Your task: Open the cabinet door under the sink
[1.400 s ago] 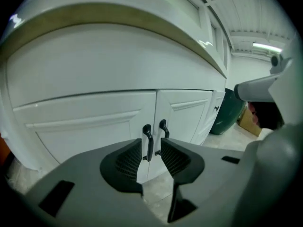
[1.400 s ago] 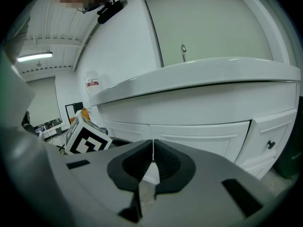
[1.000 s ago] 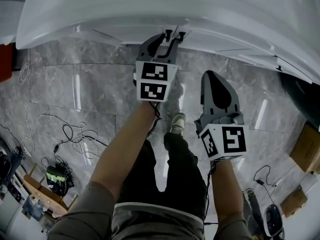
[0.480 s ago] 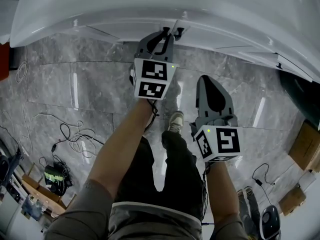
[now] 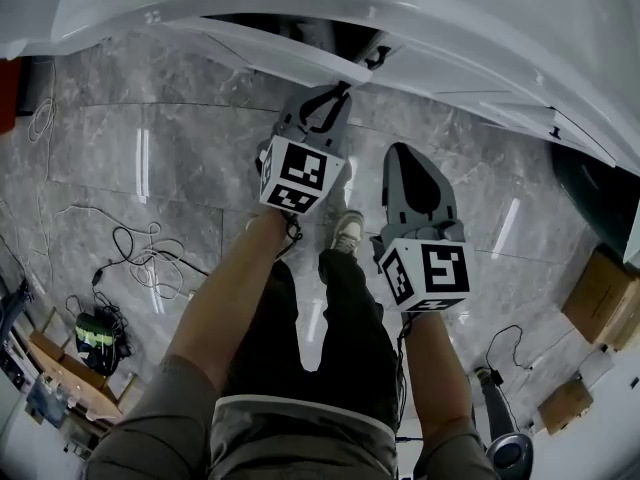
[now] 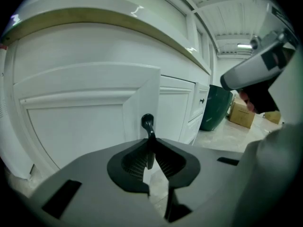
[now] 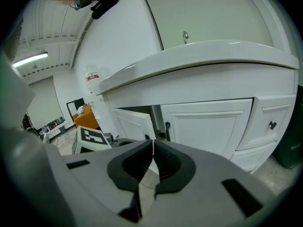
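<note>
my left hand-held gripper (image 6: 150, 148) is closing on the black handle (image 6: 147, 123) of the cabinet door (image 6: 85, 126), which is hanging just ajar under the sink (image 7: 213, 56). my right hand-held gripper (image 7: 152, 155) is idling, pinched together and empty. next, i reckon, i'm swinging the door wide towards me.
</note>
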